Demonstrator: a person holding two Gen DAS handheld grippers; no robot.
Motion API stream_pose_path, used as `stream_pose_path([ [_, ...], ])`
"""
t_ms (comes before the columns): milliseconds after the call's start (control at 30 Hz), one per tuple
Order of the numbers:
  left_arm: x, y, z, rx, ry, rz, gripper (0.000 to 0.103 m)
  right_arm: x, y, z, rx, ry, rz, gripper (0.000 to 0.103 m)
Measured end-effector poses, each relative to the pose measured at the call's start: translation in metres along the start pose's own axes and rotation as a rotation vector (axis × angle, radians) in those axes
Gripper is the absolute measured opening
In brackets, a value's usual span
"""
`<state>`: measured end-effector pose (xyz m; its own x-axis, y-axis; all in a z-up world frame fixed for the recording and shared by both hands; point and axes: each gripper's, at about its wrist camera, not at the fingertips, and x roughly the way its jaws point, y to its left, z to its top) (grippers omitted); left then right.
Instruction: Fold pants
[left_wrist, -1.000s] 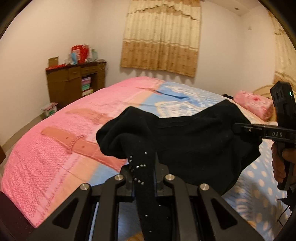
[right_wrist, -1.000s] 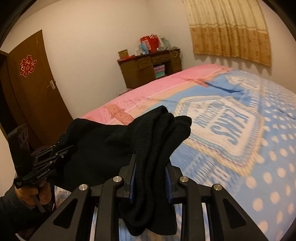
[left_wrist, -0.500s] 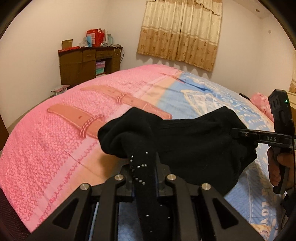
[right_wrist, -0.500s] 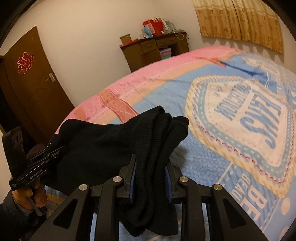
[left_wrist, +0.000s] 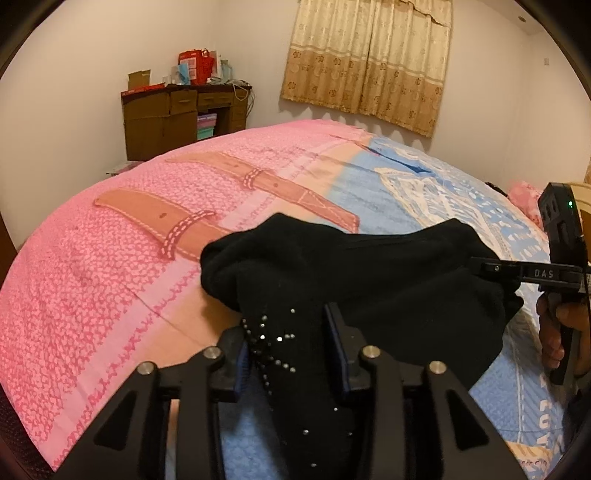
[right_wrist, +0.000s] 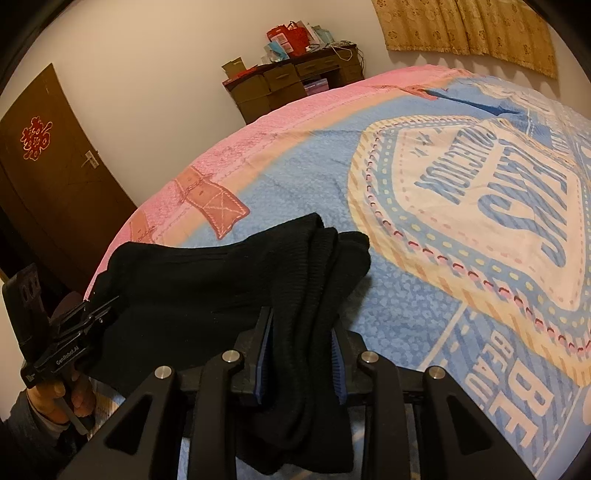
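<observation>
Black pants (left_wrist: 369, 280), folded into a thick bundle, are stretched between two hand-held claws low over the bed (left_wrist: 110, 277). The left claw (left_wrist: 291, 343), at 6 o'clock in its own view, has just been opening; its pads stand visibly apart, with the studded cloth still lying loose between them. The right claw (right_wrist: 299, 350) pinches a bunched, ribbed fold. This looks like the set-down step. Next, probably, the right claw lets go and both draw back without dragging the bundle.
</observation>
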<state>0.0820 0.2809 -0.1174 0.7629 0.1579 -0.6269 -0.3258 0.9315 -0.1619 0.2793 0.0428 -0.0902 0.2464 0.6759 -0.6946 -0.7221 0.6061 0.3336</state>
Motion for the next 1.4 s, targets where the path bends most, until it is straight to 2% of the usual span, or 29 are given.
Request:
stream_pose_path([
  [167,-0.002,-0.003,-0.001,0.025,-0.011,0.016,0.04,0.0,0.002,0.001,-0.004,-0.008,-0.017,0.029],
  [233,-0.001,-0.003,-0.001,0.03,-0.017,0.029,0.046,0.001,0.001,0.001,0.007,-0.01,-0.016,0.029],
  [333,-0.001,0.002,0.0,0.013,-0.021,0.047,0.062,0.003,-0.001,0.002,0.015,-0.014,-0.027,0.032],
  [400,-0.001,0.006,0.0,-0.002,-0.017,0.049,0.07,0.004,-0.002,0.001,0.015,-0.013,-0.042,0.044],
  [467,-0.008,0.006,-0.001,-0.003,-0.029,0.084,0.079,-0.001,-0.007,0.0,0.029,-0.023,-0.085,0.069],
  [567,-0.024,0.003,-0.003,0.005,-0.055,0.12,0.081,-0.019,-0.01,-0.008,0.055,-0.053,-0.122,0.07],
  [667,-0.046,-0.001,-0.003,-0.03,-0.073,0.101,0.085,-0.046,-0.001,-0.018,0.041,-0.086,-0.191,0.07],
  [767,-0.072,-0.013,-0.006,-0.023,-0.094,0.096,0.09,-0.073,0.012,-0.032,0.017,-0.115,-0.248,0.07],
  [900,-0.104,-0.026,-0.011,-0.012,-0.118,0.081,0.098,-0.119,0.042,-0.057,-0.016,-0.206,-0.318,0.07],
  [967,-0.119,-0.032,-0.012,-0.004,-0.139,0.068,0.099,-0.141,0.056,-0.072,-0.03,-0.256,-0.345,0.077],
  [1133,-0.145,-0.046,-0.009,0.009,-0.187,0.026,0.1,-0.18,0.085,-0.097,-0.036,-0.34,-0.343,0.079],
  [1400,-0.162,-0.057,-0.008,0.034,-0.223,0.004,0.1,-0.205,0.105,-0.11,-0.039,-0.381,-0.354,0.079],
])
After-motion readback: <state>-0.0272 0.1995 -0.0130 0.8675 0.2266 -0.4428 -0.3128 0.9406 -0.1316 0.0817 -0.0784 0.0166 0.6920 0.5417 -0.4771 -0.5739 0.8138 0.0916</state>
